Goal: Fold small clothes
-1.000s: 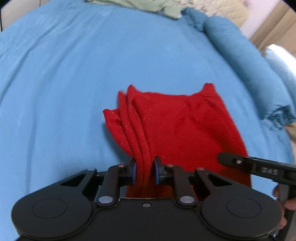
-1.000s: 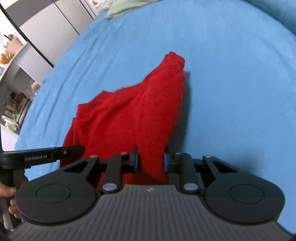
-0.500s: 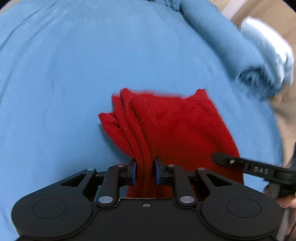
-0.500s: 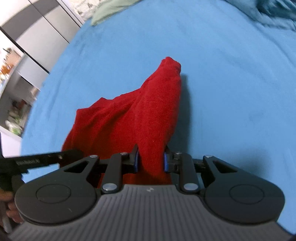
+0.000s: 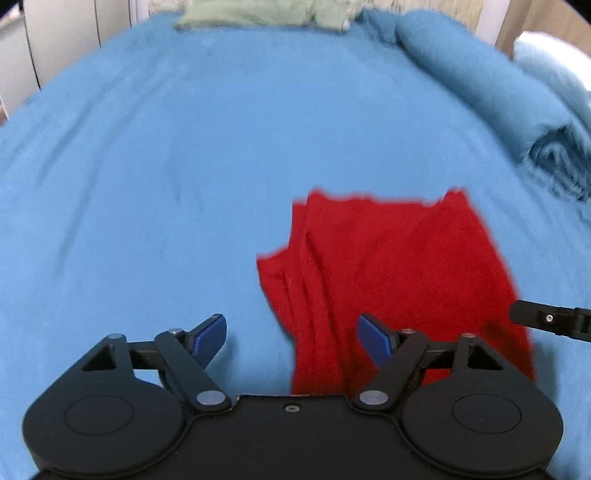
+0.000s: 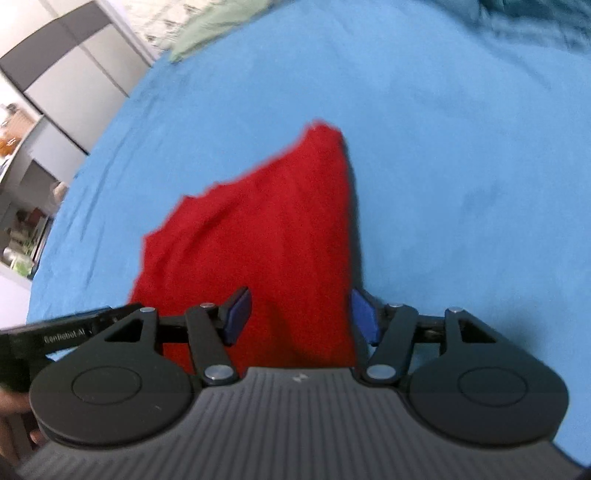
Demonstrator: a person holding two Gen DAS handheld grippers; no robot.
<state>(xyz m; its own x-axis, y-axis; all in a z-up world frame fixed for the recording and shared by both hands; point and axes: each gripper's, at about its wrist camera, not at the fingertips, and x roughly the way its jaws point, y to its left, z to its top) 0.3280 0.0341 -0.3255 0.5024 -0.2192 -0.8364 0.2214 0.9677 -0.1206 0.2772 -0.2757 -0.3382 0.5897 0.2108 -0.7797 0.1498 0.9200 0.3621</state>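
A folded red garment [image 5: 399,280] lies flat on the blue bed sheet [image 5: 184,147], its stacked layered edges showing along its left side in the left wrist view. The left gripper [image 5: 291,338] hovers over the near edge of the garment with its fingers spread wide and released: the left blue pad [image 5: 210,334] sits over bare sheet, clear of the cloth, while the right pad [image 5: 375,341] is over the red fabric. Nothing is pinched between them.

The right gripper [image 6: 299,319] is likewise released, its fingers apart on either side of the garment's [image 6: 266,243] near right portion; the left pad [image 6: 238,317] is over the cloth and the right pad [image 6: 364,319] sits just at its right edge. Whether the pads touch the fabric cannot be told.

A black part of the right gripper shows at the right edge of the left wrist view, beside the garment. A rolled blue blanket [image 5: 491,92] lies along the far right of the bed, and a pale green cloth [image 5: 258,16] rests at its far end. Grey cabinets [image 6: 66,77] stand beyond the bed in the right wrist view.
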